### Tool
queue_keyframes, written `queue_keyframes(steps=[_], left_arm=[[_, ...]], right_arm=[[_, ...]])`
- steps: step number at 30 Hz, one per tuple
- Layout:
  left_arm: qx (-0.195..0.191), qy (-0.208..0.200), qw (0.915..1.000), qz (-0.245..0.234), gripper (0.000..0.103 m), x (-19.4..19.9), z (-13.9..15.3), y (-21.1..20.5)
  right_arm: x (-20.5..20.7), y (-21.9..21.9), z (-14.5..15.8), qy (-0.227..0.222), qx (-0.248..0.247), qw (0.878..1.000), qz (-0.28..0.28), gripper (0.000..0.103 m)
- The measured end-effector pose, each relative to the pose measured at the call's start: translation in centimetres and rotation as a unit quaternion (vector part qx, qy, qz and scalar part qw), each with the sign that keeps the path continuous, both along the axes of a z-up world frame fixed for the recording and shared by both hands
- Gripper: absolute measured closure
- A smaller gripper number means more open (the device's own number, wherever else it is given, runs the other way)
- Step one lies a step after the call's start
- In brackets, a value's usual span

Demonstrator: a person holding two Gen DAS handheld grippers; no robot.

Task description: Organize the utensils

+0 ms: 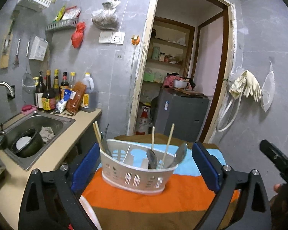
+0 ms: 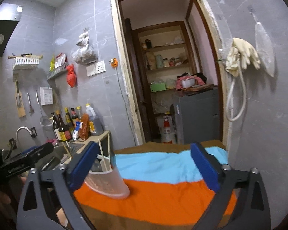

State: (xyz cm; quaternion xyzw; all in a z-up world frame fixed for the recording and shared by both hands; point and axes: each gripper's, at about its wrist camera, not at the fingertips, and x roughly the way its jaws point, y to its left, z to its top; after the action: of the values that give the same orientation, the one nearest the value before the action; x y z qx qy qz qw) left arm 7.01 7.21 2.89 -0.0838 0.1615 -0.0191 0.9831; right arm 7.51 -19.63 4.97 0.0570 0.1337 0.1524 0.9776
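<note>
Through my left camera, my left tool (image 1: 144, 164) stands wide, its blue pads on either side of the white utensil basket (image 1: 138, 174) without touching it. The basket sits upright on the striped cloth (image 1: 144, 197) that covers the counter. It has a divider: chopsticks (image 1: 98, 136) and a dark utensil lean in its left compartment, while two spoons (image 1: 179, 154) and two more chopsticks stand in the right one. A sink (image 1: 38, 126) with a bowl in it lies to the left, near a row of bottles (image 1: 53, 92).

Through my right camera, my right tool (image 2: 144, 170) is also wide and holds nothing. The basket (image 2: 109, 184) shows blurred beside its left pad, on the cloth (image 2: 153, 197).
</note>
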Motion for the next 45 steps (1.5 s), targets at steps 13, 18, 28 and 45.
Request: queue_keyframes(steps=[13,18,28,45], left_arm=[[0.021,0.010,0.9995,0.020,0.008,-9.2,-0.2,-3.3],[0.025,0.014,0.9992,0.028,0.008,-12.1,-0.6,-3.6],[0.043,0.017,0.9983,0.035,0.008,-15.4,-1.0,-3.8],[0.040,0.015,0.9983,0.039,0.008,-15.9,-1.2,-3.2]], right_arm=[[-9.6,-3.8,0.7,0.021,-0.037,0.999,-0.021,0.000],[-12.2,-4.3,0.8,0.018,-0.039,0.999,-0.025,0.000],[-14.6,-4.4,0.6,0.015,-0.028,0.999,-0.036,0.000],[-14.6,-3.7,0.0,0.026,-0.030,0.999,-0.030,0.000]])
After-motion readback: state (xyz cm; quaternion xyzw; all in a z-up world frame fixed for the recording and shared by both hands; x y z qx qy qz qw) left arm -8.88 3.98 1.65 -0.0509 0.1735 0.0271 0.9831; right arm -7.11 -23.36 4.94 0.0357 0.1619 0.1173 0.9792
